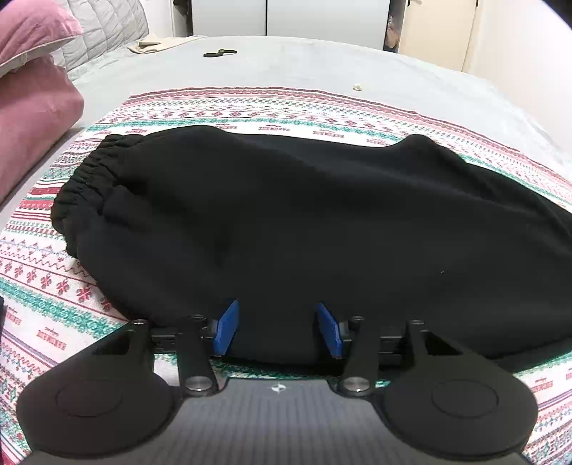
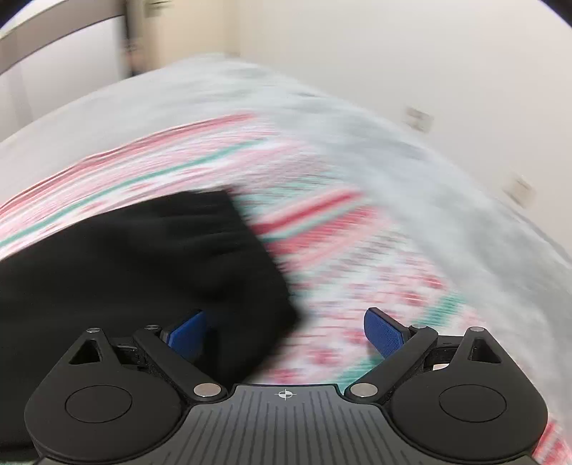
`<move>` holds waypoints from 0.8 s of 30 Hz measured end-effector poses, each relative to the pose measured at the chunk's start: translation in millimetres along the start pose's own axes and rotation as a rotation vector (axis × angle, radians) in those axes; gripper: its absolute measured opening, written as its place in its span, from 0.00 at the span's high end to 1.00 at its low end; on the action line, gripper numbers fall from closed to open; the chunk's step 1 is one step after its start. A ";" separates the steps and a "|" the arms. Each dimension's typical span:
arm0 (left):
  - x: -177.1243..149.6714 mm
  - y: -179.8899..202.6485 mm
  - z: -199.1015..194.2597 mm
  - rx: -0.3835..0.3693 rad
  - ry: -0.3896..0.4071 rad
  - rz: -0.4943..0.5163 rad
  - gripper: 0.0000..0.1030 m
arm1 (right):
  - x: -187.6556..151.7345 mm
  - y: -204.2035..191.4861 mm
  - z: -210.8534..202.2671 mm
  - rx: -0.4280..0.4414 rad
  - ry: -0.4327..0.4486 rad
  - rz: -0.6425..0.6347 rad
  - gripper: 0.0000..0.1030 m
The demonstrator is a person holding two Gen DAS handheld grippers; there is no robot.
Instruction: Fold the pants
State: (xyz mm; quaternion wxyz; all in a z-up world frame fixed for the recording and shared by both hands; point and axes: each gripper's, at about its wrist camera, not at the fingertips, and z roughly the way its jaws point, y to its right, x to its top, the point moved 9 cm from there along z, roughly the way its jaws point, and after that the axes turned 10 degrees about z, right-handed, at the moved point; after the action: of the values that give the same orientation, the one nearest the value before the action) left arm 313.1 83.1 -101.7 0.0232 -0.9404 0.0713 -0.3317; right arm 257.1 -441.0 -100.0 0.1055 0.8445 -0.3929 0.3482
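Observation:
The black pants point(image 1: 286, 229) lie folded lengthwise on a patterned red, green and white blanket point(image 1: 250, 111), with the elastic waistband point(image 1: 85, 179) at the left. My left gripper point(image 1: 277, 331) is open at the near edge of the pants, its blue pads on either side of the black cloth. In the blurred right wrist view the pants' leg end point(image 2: 161, 257) lies at the left. My right gripper point(image 2: 286, 331) is open wide at that end's near corner, with the cloth lying between its pads but not pinched.
Pink pillows point(image 1: 32, 89) and a grey quilt point(image 1: 103, 28) lie at the far left. A small black object point(image 1: 218, 53) and a beige cloth point(image 1: 153, 44) lie on the grey bedsheet point(image 1: 321, 64) beyond. White wardrobe doors stand behind. A wall point(image 2: 411, 64) borders the bed on the right.

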 end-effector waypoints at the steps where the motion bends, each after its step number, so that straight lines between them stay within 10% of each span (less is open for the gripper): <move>1: 0.8 2.1 -0.9 -0.010 0.004 -0.004 0.22 | 3.2 14.3 1.4 -0.011 -0.005 0.065 0.07; 8: 7.4 14.2 -2.3 -0.049 0.034 -0.009 0.22 | 0.4 21.4 9.4 0.307 -0.156 0.468 0.11; 17: 9.5 18.1 0.5 -0.082 0.035 -0.016 0.22 | -1.2 -8.5 24.0 0.357 -0.136 0.538 0.36; 20: 11.1 18.6 2.2 -0.091 0.035 -0.028 0.22 | -4.8 -10.5 26.7 0.302 -0.113 0.528 0.67; 24: 10.7 18.3 3.6 -0.098 0.023 -0.041 0.22 | -0.2 -15.4 21.6 0.315 -0.081 0.540 0.78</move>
State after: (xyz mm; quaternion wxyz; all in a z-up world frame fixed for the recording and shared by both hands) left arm 321.4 63.4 -99.6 -0.0305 -0.9378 0.0682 -0.3389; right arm 279.2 -440.3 -114.6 -0.1387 0.7289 -0.5480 0.3862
